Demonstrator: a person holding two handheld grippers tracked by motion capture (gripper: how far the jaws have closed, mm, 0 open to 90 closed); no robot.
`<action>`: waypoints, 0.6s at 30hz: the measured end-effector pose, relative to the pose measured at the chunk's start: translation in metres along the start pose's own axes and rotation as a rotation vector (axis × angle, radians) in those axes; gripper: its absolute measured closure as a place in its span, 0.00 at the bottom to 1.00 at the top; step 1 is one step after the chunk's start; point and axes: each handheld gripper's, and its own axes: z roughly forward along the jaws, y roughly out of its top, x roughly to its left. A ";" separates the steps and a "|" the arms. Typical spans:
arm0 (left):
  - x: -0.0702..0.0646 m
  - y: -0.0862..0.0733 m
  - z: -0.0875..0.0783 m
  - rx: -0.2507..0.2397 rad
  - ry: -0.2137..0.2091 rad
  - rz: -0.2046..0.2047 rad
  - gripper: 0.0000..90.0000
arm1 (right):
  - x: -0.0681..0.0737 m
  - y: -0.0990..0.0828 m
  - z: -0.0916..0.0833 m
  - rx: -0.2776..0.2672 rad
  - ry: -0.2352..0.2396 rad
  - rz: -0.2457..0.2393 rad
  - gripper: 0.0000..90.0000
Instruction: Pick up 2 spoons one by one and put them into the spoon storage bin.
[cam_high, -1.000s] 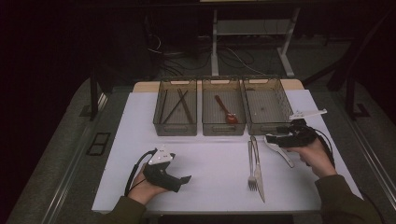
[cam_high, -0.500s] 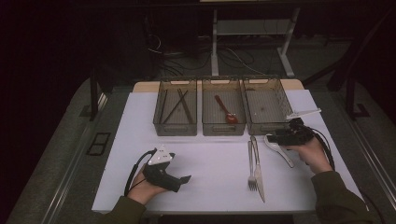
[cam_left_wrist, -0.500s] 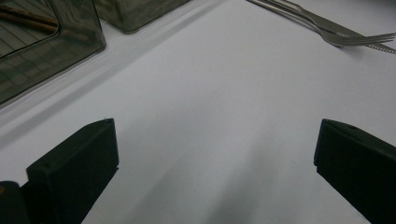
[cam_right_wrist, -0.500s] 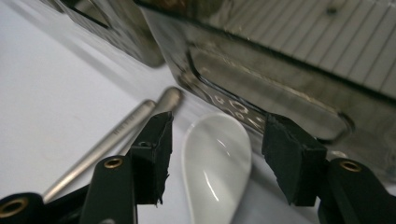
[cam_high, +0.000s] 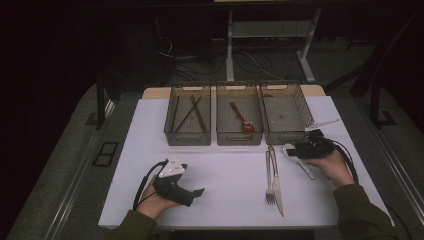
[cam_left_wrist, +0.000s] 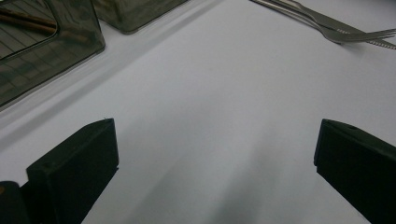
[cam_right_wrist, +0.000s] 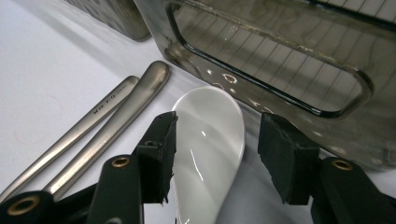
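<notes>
White spoon (cam_right_wrist: 210, 140), silver fork (cam_high: 270, 175), red spoon (cam_high: 240, 117), smoky-grey bins (cam_high: 239, 137).

spoon (cam_right_wrist: 210, 140) | look: white, glossy, ceramic-like, broad oval bowl | pose: flat on the white surface (cam_high: 230, 165), bowl up, bowl end toward the bins, handle toward the person | place: just in front of the right-hand bin (cam_high: 286, 111), right of the fork (cam_high: 269, 175) and knife (cam_high: 276, 180) | state: bowl between the right gripper (cam_right_wrist: 217, 154) fingers, which have just been closing
</notes>
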 end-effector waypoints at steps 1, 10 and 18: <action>0.000 0.000 0.000 0.001 0.000 0.000 0.00 | 0.000 0.000 0.000 0.000 -0.001 0.000 0.52; -0.001 0.000 0.001 0.008 -0.004 0.008 0.00 | 0.004 0.000 0.003 0.016 0.004 -0.020 0.55; -0.001 0.000 0.001 0.012 -0.006 0.013 0.00 | 0.009 0.000 0.005 0.039 -0.008 -0.048 0.59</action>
